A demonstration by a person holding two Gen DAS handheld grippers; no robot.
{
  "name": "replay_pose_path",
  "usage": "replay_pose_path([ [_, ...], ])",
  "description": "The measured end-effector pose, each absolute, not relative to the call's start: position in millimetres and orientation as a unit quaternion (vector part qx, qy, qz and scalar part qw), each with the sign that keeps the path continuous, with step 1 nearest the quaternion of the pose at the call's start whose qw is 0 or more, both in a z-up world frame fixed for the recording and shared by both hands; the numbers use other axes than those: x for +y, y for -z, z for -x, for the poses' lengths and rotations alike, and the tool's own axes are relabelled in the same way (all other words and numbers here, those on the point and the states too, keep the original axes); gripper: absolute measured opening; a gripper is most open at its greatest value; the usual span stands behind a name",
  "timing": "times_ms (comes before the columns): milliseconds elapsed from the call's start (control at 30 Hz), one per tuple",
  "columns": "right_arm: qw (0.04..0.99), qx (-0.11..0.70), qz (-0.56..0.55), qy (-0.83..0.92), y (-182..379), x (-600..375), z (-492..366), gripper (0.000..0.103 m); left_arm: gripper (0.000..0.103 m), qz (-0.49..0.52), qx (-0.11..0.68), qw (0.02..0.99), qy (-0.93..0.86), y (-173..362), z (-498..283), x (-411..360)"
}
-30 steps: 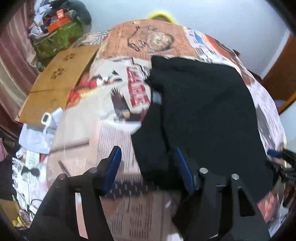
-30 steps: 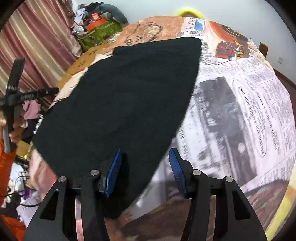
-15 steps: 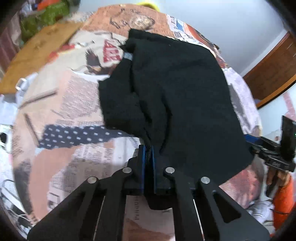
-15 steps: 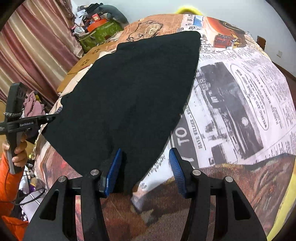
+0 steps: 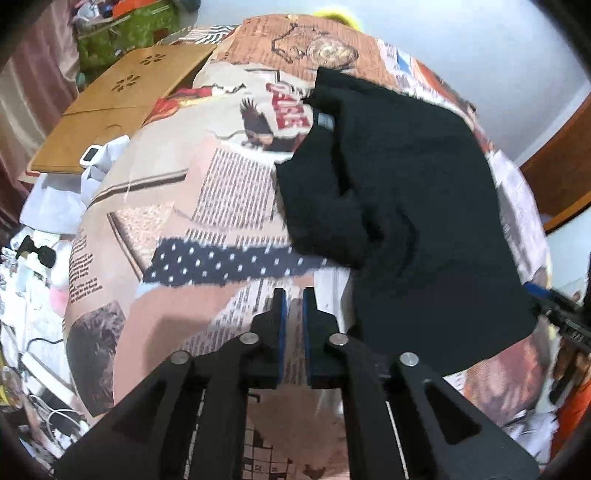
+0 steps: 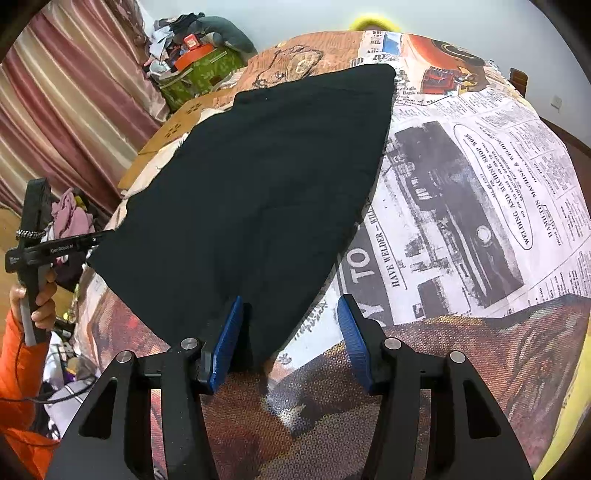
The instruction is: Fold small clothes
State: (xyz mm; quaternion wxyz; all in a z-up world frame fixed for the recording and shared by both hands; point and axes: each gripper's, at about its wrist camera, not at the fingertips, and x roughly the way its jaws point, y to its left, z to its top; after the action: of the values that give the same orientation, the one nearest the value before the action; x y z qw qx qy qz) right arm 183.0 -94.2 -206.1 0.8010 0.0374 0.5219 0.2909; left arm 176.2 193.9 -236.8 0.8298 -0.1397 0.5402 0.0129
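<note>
A black garment (image 5: 413, 206) lies spread on the table's newspaper-print cover (image 5: 221, 192); its left part is folded over in a rumpled flap (image 5: 317, 199). My left gripper (image 5: 293, 299) hovers just left of the garment's near edge. Its jaws are opening, with a narrow gap and only the printed cover showing between them. In the right wrist view the garment (image 6: 266, 177) tapers to a near corner lying between the blue pads (image 6: 227, 332) of my right gripper (image 6: 290, 325), which stands open and does not press it. A hand in an orange sleeve holds the left gripper (image 6: 55, 247) at the garment's left corner.
A wooden board (image 5: 122, 103) and a white bag (image 5: 55, 199) lie off the table's left side, with a green bag (image 5: 129, 33) and clutter behind. Striped curtains (image 6: 55, 110) hang at the left. A wooden door frame (image 5: 554, 166) stands at the right.
My left gripper closed on the garment's near left edge, then let it go and moved left off the cloth. The garment's flap now lies folded. The right gripper stayed open and almost still.
</note>
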Motion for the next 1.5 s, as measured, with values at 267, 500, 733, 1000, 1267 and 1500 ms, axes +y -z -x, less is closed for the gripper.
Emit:
replay_pose_path([
  [267,0.809,0.512,-0.044,-0.285,198,-96,-183,0.049,0.039,0.164,0.562,0.810,0.044,253,-197,168],
  [500,0.808,0.515,-0.045,-0.283,198,-96,-182,0.049,0.004,0.142,0.516,0.843,0.053,225,-188,153],
  [733,0.806,0.513,-0.037,-0.293,195,-86,-178,0.049,0.003,0.116,0.486,0.866,0.015,203,-175,169],
  [1000,0.801,0.519,-0.030,-0.296,200,-81,-181,0.049,0.057,0.151,0.543,0.826,-0.010,242,-183,191],
  [1267,0.799,0.525,-0.029,-0.291,205,-79,-186,0.052,0.075,0.157,0.517,0.841,0.010,226,-206,190],
  [1500,0.794,0.528,-0.043,-0.299,211,-77,-188,0.056,0.076,0.144,0.552,0.820,0.042,252,-230,168],
])
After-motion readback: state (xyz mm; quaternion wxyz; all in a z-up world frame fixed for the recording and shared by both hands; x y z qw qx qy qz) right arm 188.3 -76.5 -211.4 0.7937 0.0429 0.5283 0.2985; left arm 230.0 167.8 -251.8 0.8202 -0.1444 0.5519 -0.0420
